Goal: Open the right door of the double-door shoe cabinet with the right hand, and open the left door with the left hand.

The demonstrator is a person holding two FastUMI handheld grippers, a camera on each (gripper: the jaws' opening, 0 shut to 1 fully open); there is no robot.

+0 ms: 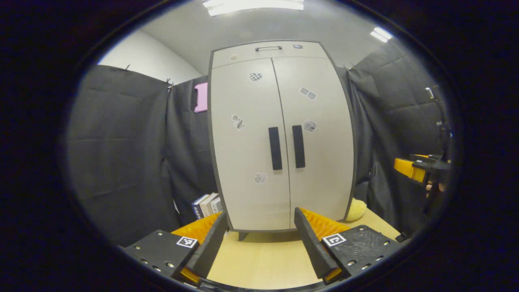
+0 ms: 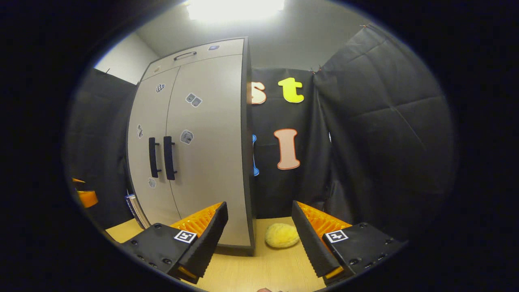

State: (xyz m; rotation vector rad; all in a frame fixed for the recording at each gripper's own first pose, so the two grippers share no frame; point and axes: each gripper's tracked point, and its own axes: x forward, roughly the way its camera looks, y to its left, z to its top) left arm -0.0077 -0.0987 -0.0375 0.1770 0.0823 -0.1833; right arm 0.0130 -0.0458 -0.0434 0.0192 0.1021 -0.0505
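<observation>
**Shoe cabinet shut, both grippers wide and empty**

Shoe cabinet stands upright on the wooden table, both doors closed.

Left gripper has its fingers spread wide with nothing between them, aimed at the cabinet's base, apart from it. Ahead, the left door handle and right door handle sit side by side at the centre seam. Books lean by the cabinet's left side.

Right gripper likewise gapes, holding nothing, pointed past the cabinet's right edge. A yellow sponge lies on the table just beyond its fingers, beside the cabinet's corner.
</observation>
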